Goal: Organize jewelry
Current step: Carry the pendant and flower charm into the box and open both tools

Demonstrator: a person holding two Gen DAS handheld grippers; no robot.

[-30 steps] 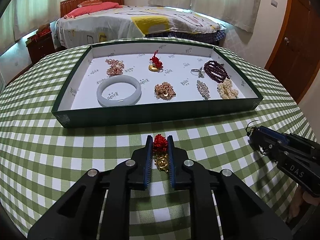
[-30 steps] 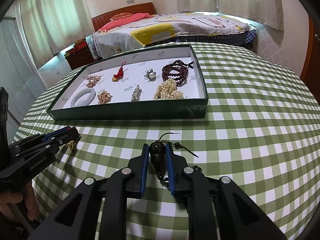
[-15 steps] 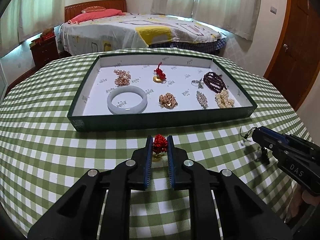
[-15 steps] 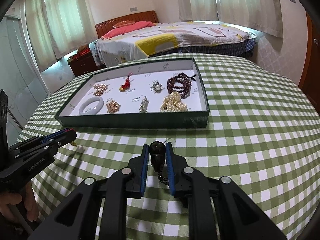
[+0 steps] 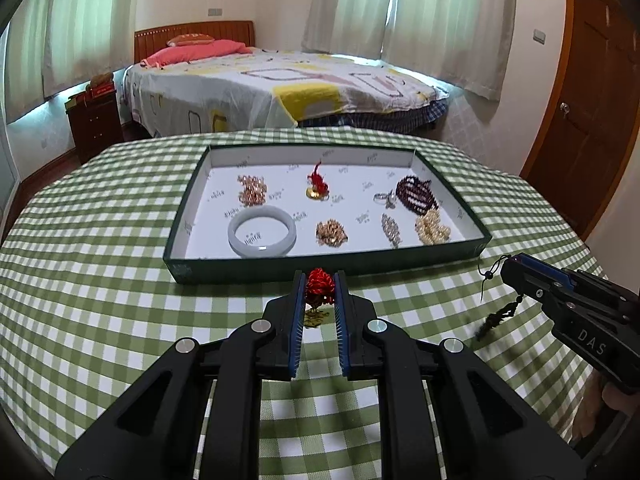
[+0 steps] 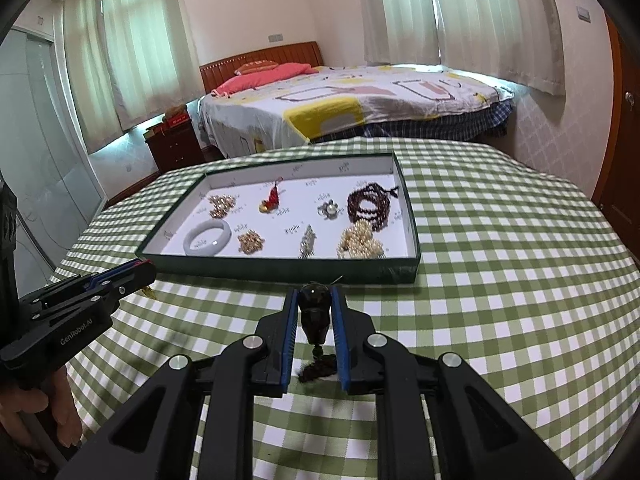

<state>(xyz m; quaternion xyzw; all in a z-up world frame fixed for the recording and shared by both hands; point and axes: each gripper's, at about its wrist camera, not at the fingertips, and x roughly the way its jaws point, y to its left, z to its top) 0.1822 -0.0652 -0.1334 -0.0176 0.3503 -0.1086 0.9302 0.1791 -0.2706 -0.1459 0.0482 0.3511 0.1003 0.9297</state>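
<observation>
Jewelry hangs from both of my grippers over the green checked tablecloth (image 5: 100, 280), near side of the tray (image 5: 320, 268). My left gripper (image 5: 319, 292) is clamped narrow on a red knot charm (image 5: 320, 285): a tight ball of red cord sits between the blue pads, and a small gold piece dangles under it, clear of the cloth. My right gripper (image 6: 316, 308) is pinched just as narrow on a dark bead pendant (image 6: 315, 312), a glossy black carved bead with a smaller bead and a dark tassel hanging below; a thin cord sticks out past the tips. The tray is a shallow dark green box with a white lining, lying farther out on the table. Inside it I see a pale bangle (image 5: 262, 231) at the near left, a matching red charm (image 5: 317, 184) toward the far middle, dark red beads (image 5: 416, 197) at the far right and a heap of pearls (image 5: 432, 227) at the near right.
</observation>
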